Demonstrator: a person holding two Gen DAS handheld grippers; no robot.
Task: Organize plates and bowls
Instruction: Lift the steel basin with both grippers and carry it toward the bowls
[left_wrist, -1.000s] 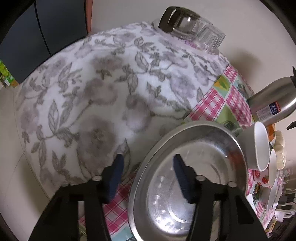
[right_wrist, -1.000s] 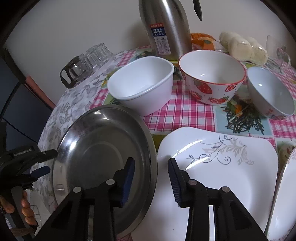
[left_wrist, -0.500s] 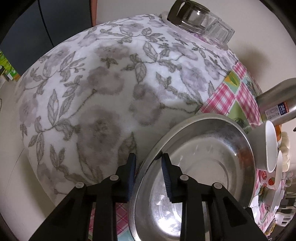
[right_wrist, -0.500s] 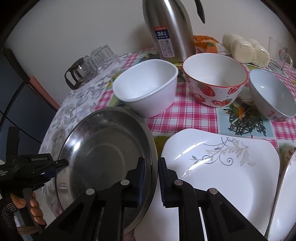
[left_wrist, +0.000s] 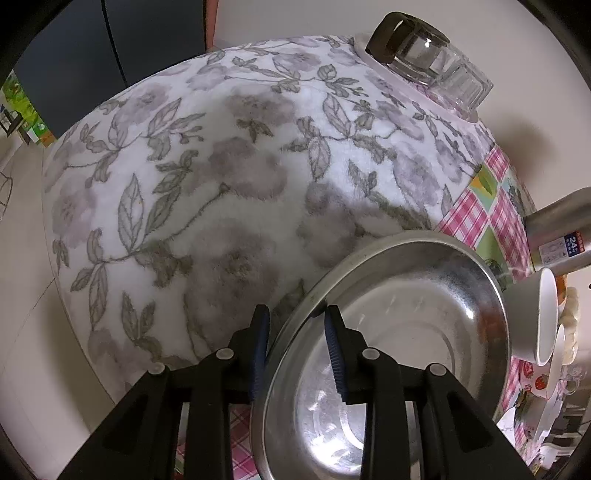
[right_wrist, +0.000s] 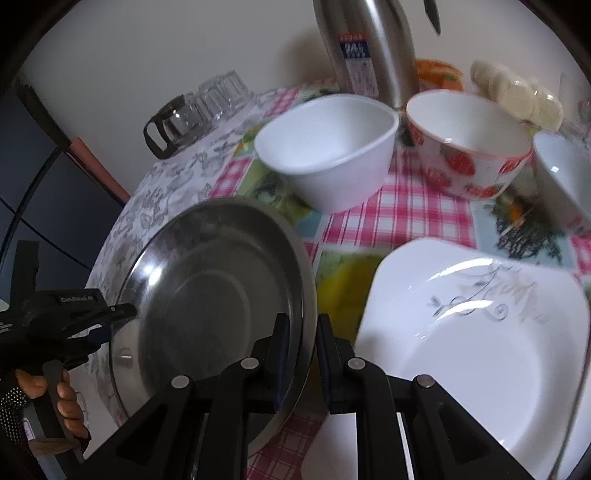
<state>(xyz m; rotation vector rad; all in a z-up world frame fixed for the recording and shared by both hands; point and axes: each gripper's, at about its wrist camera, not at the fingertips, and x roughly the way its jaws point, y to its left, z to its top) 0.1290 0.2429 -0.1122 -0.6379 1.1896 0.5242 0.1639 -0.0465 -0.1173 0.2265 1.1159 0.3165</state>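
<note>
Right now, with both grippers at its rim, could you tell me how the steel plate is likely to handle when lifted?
The steel plate looks rigid, so it should lift flat. Its polished rim may slip between the right gripper pads. With the left gripper jaws opening, it could tilt.

The steel plate (right_wrist: 207, 295) lies left of the square plate (right_wrist: 461, 350), three bowls (right_wrist: 325, 147) behind them.

A table (left_wrist: 476, 199) draped in pink-checked oilcloth, one end covered by a grey floral cloth (left_wrist: 229, 192). On it stand a white bowl (right_wrist: 328, 147), strawberry bowl (right_wrist: 469, 144), steel flask (right_wrist: 369, 48), upturned glasses (right_wrist: 207, 103) and white square plate (right_wrist: 476, 347).
</note>
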